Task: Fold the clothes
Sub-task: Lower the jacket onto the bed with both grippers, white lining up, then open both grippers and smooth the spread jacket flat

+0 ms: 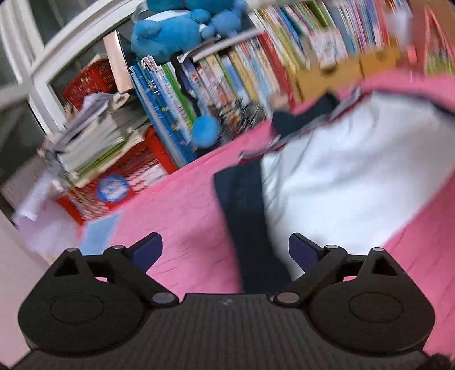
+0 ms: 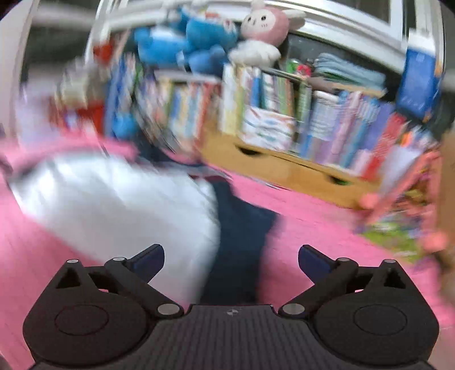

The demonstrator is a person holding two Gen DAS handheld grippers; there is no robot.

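Above pink cover (image 1: 182, 199), white-navy garment (image 1: 341, 176) spread, left tongs (image 1: 225, 250) and right tongs (image 2: 231, 260) agape, empty

Ahead of me: pink mat (image 1: 182, 205), packed bookshelf (image 1: 284, 51), blue plush toy (image 1: 182, 25) on top. Red crate (image 1: 136, 168) at left under stacked papers (image 1: 93, 139). Pink-and-white bunny plush (image 2: 264, 31) beside the blue one.

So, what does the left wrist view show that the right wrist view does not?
Only the left wrist view shows the red crate under a stack of papers. Only the right wrist view shows the pink rabbit toy and the folded blue towels. Both show the white and navy garment on the pink cover, the blue plush toy, books and open, empty jaws.
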